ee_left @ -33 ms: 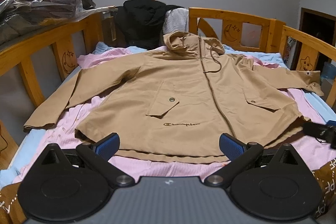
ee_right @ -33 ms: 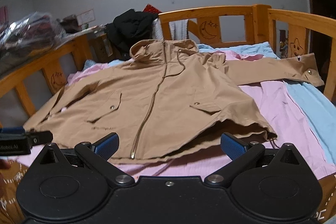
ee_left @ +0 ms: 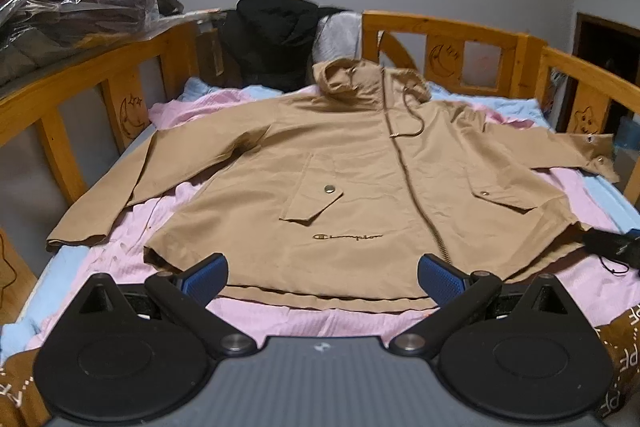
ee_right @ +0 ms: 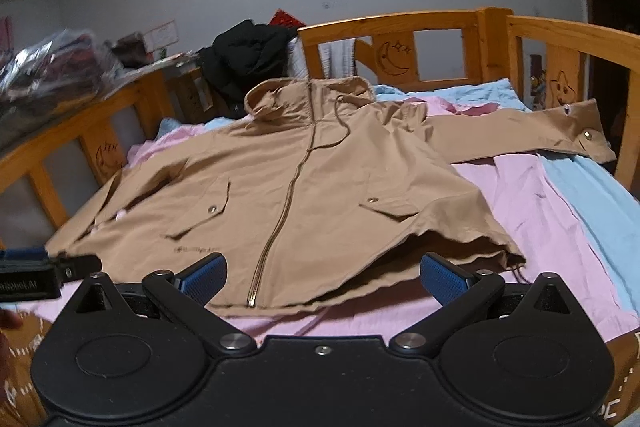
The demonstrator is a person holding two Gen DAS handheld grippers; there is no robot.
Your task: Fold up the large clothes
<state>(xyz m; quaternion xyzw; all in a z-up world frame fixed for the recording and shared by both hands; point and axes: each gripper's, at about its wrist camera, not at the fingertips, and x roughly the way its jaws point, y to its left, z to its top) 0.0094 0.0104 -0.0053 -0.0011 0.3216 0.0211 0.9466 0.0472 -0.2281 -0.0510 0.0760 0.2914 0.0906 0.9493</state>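
Observation:
A tan hooded jacket (ee_left: 360, 187) lies spread face up on the bed, zipped, hood at the far end, both sleeves stretched out sideways. It also shows in the right wrist view (ee_right: 304, 195). My left gripper (ee_left: 322, 277) is open and empty, held just short of the jacket's near hem, left of the zipper. My right gripper (ee_right: 322, 277) is open and empty, above the hem right of the zipper. The right gripper's tip shows at the right edge of the left wrist view (ee_left: 612, 245); the left gripper's tip shows at the left edge of the right wrist view (ee_right: 44, 273).
Pink garments (ee_left: 304, 323) and a light blue sheet (ee_right: 600, 211) lie under the jacket. Wooden bed rails (ee_left: 448, 39) stand along the left, far and right sides. A black garment (ee_left: 272, 39) hangs over the far rail. Bagged clothes (ee_left: 68, 3) are stacked at left.

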